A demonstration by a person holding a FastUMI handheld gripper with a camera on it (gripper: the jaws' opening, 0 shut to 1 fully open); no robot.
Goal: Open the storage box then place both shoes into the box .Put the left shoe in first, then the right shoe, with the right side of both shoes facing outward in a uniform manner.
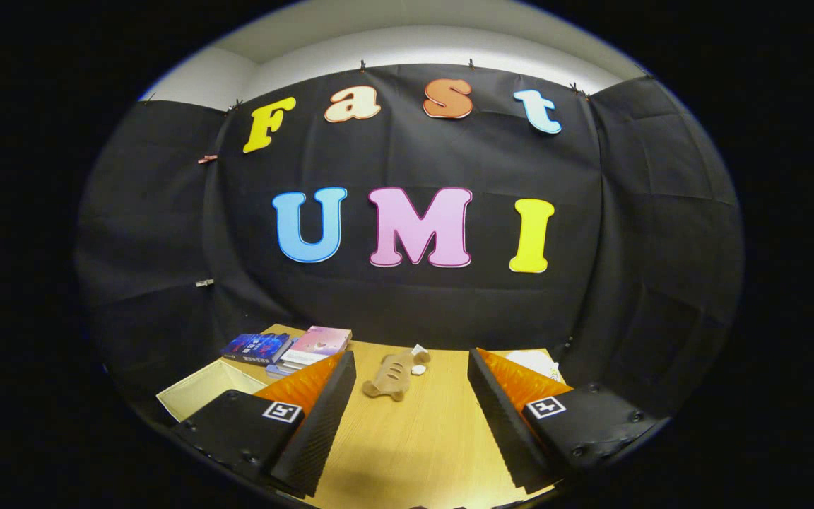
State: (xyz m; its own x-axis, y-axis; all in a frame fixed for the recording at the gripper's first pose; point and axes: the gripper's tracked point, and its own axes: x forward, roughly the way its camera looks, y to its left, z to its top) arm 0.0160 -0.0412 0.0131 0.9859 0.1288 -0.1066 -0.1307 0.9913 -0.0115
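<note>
My gripper (411, 375) is open, its two black-and-orange fingers (322, 413) spread wide above the wooden table (414, 445) with nothing between them. Beyond the fingertips, near the far edge of the table, lies a small tan shoe-like object (391, 376) with two small white pieces (419, 359) beside it. To the left of the left finger sits an open cream box (198, 392), partly hidden by that finger.
A stack of books (294, 348) lies at the far left of the table, behind the left finger. White paper (534, 362) shows past the right finger. Black cloth walls close in the back and both sides.
</note>
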